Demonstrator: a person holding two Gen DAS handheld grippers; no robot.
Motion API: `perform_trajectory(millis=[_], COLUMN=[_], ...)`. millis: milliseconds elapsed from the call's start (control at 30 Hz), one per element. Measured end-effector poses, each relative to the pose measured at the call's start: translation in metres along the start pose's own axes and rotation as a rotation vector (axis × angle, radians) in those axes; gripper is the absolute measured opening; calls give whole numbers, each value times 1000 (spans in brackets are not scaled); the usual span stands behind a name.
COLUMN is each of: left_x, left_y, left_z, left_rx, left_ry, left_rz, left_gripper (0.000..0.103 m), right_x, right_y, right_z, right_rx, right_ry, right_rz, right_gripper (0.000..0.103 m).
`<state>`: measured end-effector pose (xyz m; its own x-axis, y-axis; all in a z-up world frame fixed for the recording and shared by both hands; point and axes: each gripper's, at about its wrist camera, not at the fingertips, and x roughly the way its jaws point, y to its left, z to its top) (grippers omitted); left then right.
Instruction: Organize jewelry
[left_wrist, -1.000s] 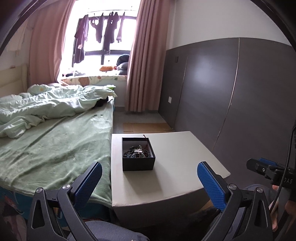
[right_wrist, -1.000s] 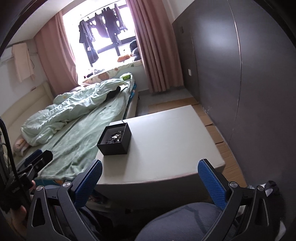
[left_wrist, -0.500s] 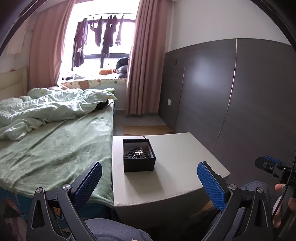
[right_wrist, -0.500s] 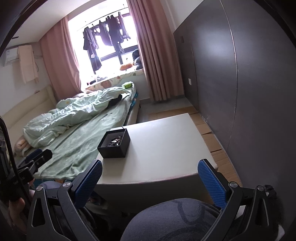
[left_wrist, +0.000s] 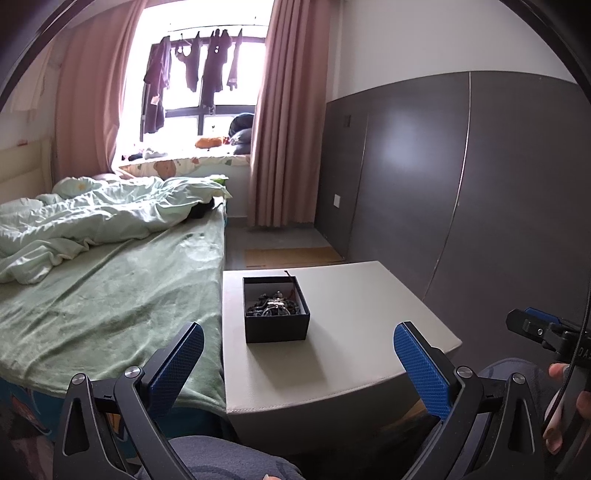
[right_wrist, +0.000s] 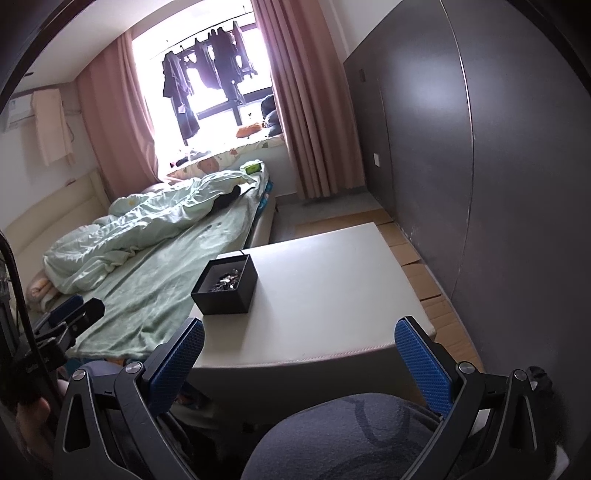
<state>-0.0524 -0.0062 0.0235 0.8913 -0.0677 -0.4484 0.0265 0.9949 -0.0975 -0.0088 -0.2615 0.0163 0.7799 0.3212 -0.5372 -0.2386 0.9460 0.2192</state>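
A small black open box (left_wrist: 275, 325) (right_wrist: 225, 291) stands on a pale grey table (left_wrist: 354, 317) (right_wrist: 325, 291), near its left side. A tangle of dark and silvery jewelry (left_wrist: 274, 305) (right_wrist: 226, 281) lies inside it. My left gripper (left_wrist: 298, 354) is open, held well short of the box above the table's near edge, nothing between its blue pads. My right gripper (right_wrist: 299, 354) is open too, back from the table's front edge, empty. The other gripper shows at the edge of each wrist view.
A bed (left_wrist: 103, 295) with a green sheet and rumpled duvet runs along the table's left side. A dark panelled wall (left_wrist: 480, 192) closes the right. Cardboard (right_wrist: 417, 258) lies on the floor beside the table. A person's knees (right_wrist: 343, 439) are under the grippers.
Both grippers have drawn back and tilted up a little; the box and table sit lower and smaller in view. Both stay open.
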Motion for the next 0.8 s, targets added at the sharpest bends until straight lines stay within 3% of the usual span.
perform_trajectory(millis=[367, 800], left_x=[6, 1], left_y=[4, 10], left_z=[1, 1], left_rx=[-21, -39], left_ry=[35, 9], left_rz=[-9, 10], left_gripper=[103, 103], right_x=[0, -1], right_y=[-1, -3], right_z=[0, 0], right_rx=[10, 17], right_ry=[7, 10], right_rz=[-11, -13], right_gripper=[103, 103])
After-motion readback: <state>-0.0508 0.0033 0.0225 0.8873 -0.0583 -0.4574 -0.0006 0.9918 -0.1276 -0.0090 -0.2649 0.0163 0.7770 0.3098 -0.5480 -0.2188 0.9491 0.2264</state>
